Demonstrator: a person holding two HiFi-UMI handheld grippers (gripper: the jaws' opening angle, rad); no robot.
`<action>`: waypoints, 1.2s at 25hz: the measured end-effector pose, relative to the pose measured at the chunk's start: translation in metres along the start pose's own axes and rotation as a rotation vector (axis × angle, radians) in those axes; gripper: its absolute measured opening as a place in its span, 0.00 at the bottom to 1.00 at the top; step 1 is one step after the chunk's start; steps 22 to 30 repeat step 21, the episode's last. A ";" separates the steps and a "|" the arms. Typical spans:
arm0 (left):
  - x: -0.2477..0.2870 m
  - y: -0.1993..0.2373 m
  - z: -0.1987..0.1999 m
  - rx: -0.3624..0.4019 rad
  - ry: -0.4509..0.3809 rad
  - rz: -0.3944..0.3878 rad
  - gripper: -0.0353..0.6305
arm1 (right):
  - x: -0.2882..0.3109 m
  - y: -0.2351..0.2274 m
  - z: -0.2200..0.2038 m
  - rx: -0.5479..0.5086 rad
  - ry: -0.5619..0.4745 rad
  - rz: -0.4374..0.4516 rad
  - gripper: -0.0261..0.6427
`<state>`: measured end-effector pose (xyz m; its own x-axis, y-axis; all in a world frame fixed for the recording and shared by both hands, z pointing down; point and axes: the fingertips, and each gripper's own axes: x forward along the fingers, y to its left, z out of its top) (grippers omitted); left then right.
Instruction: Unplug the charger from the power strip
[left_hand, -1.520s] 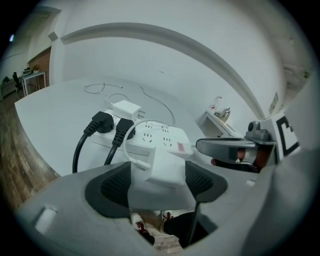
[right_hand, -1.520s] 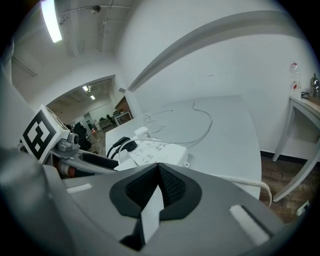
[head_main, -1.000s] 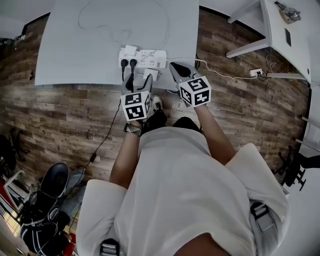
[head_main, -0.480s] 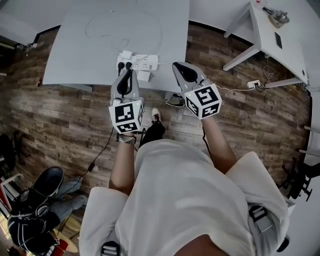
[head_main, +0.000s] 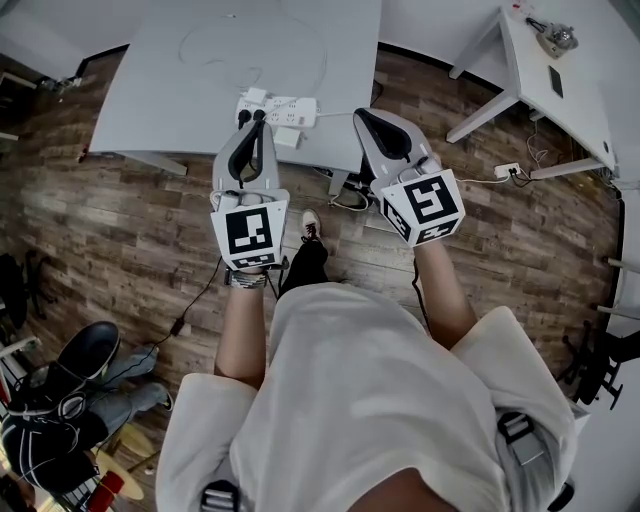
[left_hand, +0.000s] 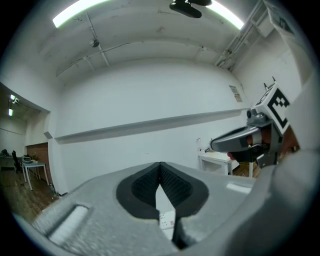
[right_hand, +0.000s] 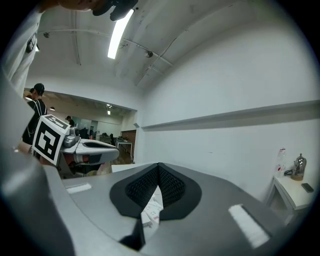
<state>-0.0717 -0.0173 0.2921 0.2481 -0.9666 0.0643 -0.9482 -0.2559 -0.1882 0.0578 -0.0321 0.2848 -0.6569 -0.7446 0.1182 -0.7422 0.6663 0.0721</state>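
The white power strip (head_main: 280, 108) lies near the front edge of the white table (head_main: 160, 90). On its left end sit a white charger (head_main: 254, 96) and two black plugs (head_main: 247, 118). A second white block (head_main: 287, 137) lies just in front of it. Both grippers hang high above the floor and hold nothing. My left gripper (head_main: 256, 124) (left_hand: 160, 165) has just been closing and is shut, with nothing between its pads. My right gripper (head_main: 364, 118) (right_hand: 159, 166) is shut too. A bit of the power strip (left_hand: 167, 219) (right_hand: 150, 210) shows under each gripper's pads.
A thin cable loops across the table top (head_main: 250, 40). A second white table (head_main: 560, 70) with small items stands at the right, and a wall-socket box (head_main: 508, 170) lies on the wooden floor. Another person's legs and shoes (head_main: 80, 350) are at the lower left.
Both grippers have risen away from the table's front edge towards the head camera. The left gripper's jaws have closed on nothing. The power strip and its plugs stay put.
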 end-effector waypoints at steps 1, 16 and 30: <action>0.000 0.001 0.003 0.005 -0.004 0.000 0.06 | -0.001 0.001 0.003 -0.004 -0.007 -0.001 0.04; 0.010 0.012 0.019 -0.001 -0.023 0.024 0.06 | 0.001 -0.011 0.030 0.001 -0.070 -0.017 0.04; 0.008 0.012 0.023 0.018 -0.023 0.033 0.06 | 0.000 -0.011 0.033 -0.010 -0.074 -0.020 0.04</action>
